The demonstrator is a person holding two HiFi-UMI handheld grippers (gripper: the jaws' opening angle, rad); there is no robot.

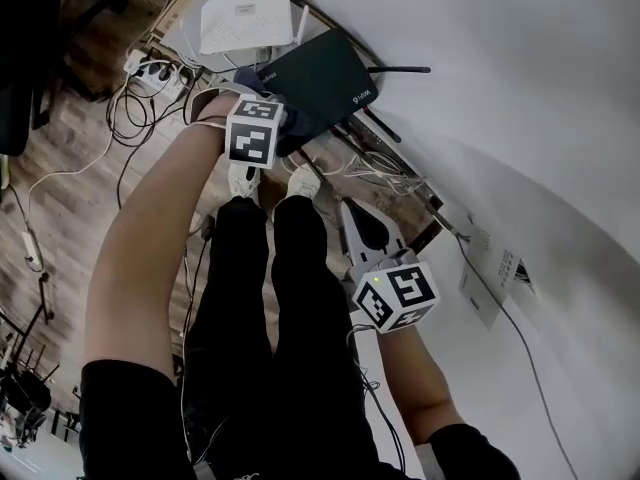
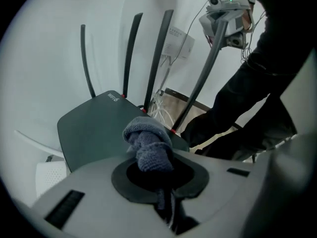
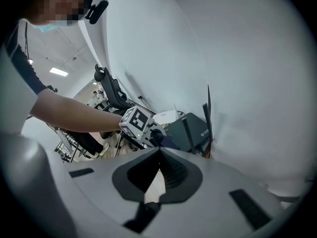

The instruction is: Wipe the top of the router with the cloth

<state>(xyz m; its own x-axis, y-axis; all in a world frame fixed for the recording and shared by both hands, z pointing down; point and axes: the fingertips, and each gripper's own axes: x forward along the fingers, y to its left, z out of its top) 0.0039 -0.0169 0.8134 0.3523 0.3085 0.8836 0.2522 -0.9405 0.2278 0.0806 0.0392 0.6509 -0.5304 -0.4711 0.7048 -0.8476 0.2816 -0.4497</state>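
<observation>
A black router (image 1: pixel 325 73) with upright antennas (image 2: pixel 157 58) lies flat by the white wall. My left gripper (image 1: pixel 278 120) is shut on a bunched blue-grey cloth (image 2: pixel 147 144), which presses on the router's top (image 2: pixel 91 128) near its front edge. The cloth hides the left fingertips. In the right gripper view the router (image 3: pixel 192 129) and the cloth (image 3: pixel 167 142) show ahead, beside the left gripper's marker cube (image 3: pixel 135 122). My right gripper (image 1: pixel 366 230) hangs away from the router, over the floor, with its jaws together and nothing between them (image 3: pixel 159 150).
A white router (image 1: pixel 245 20) lies just beyond the black one. A power strip (image 1: pixel 150 68) and tangled cables (image 1: pixel 375 168) spread over the wooden floor. The person's legs (image 1: pixel 270 288) stand between the grippers. A paper sheet (image 1: pixel 495 268) hangs on the wall.
</observation>
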